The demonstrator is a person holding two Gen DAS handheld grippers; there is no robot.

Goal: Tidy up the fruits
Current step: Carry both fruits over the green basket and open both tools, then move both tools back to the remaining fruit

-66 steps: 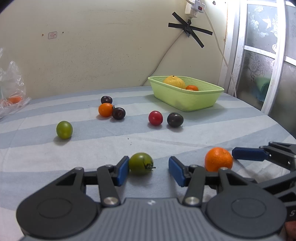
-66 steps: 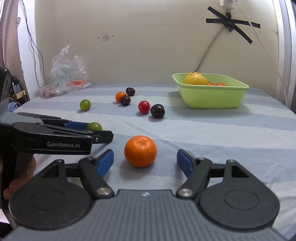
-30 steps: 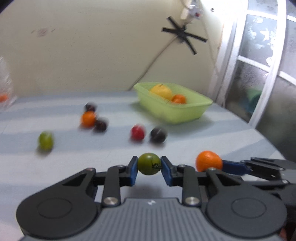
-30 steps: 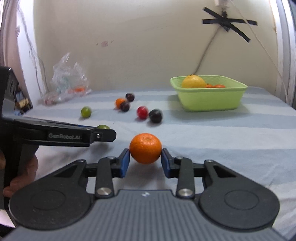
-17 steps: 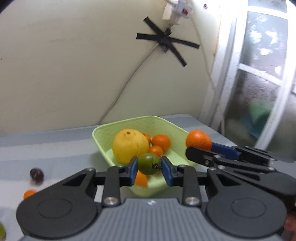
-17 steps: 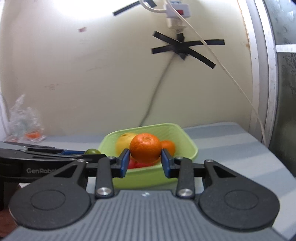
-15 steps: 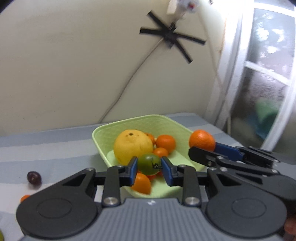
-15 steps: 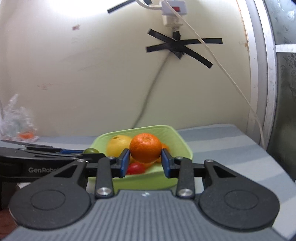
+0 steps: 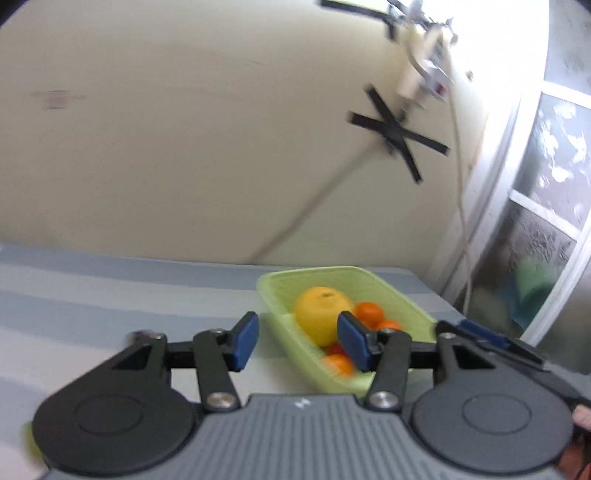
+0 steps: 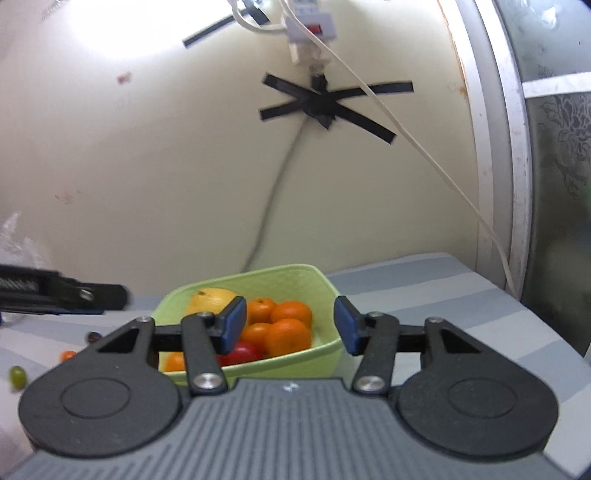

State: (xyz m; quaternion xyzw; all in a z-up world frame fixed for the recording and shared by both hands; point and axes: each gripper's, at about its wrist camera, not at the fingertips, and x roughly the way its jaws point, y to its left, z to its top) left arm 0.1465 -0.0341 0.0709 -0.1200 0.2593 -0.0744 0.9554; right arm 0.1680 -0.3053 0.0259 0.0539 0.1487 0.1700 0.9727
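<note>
basket [image 10: 325,354] on table [image 10: 461,295], before wall | fruits [image 10: 288,332] in basket | loose fruits [image 10: 18,376] left of basket

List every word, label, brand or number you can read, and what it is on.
No text reads in either view.
White mark on the left gripper body: too small to read.
White mark on the right gripper body: too small to read.
Power strip on the wall: no legible print.
</note>
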